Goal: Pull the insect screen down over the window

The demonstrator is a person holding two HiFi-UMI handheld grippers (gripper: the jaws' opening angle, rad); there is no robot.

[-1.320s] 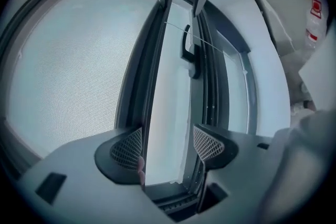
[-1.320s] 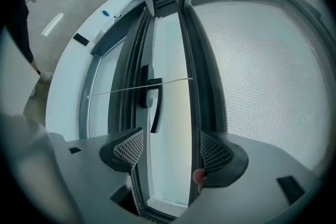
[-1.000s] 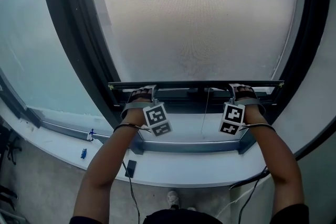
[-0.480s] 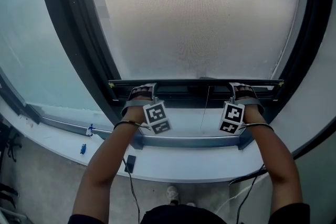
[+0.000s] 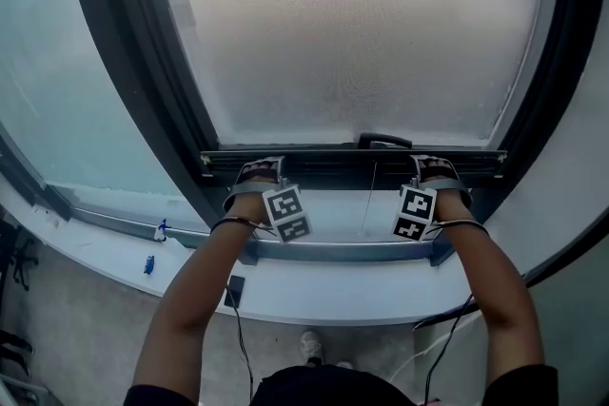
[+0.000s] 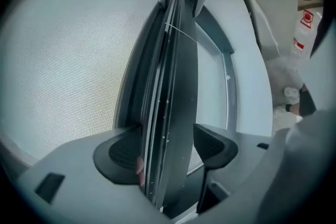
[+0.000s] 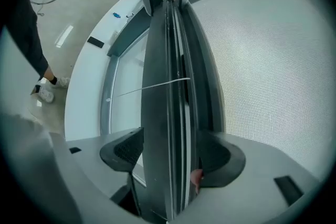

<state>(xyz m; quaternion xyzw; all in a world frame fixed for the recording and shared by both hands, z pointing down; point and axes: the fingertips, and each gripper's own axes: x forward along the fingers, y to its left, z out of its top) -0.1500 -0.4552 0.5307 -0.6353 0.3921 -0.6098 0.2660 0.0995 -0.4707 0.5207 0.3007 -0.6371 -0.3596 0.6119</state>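
Two grippers: the left gripper and the right gripper each clamp the bottom bar of the insect screen, one toward each end.
Left grip: the left gripper view shows the bar running between the pads, which are closed across its thickness.
Right grip: the same, with the mesh-side pad pressed against the bar and the other pad tight against its room-side face.
Screen position: the mesh covers most of the opening. The bar sits low, near the bottom rail but apart from it, with a strip of uncovered glass between them.
Step in hand: probably the last stretch of the pull.
Doing it well: bring both ends down evenly so the bar stays level and does not bind in the side frame. Pull along the frame, not toward the body. Hold the clamp firm, since the bar looks smooth and could slip.
Cord: a thin cord hangs from the bar's middle (right across the remaining gap), so watch that it does not get trapped under the bar.
Arm pose: both forearms reach forward, roughly parallel, with the wrists level.
Handle: the small dark handle on the bar is untouched.
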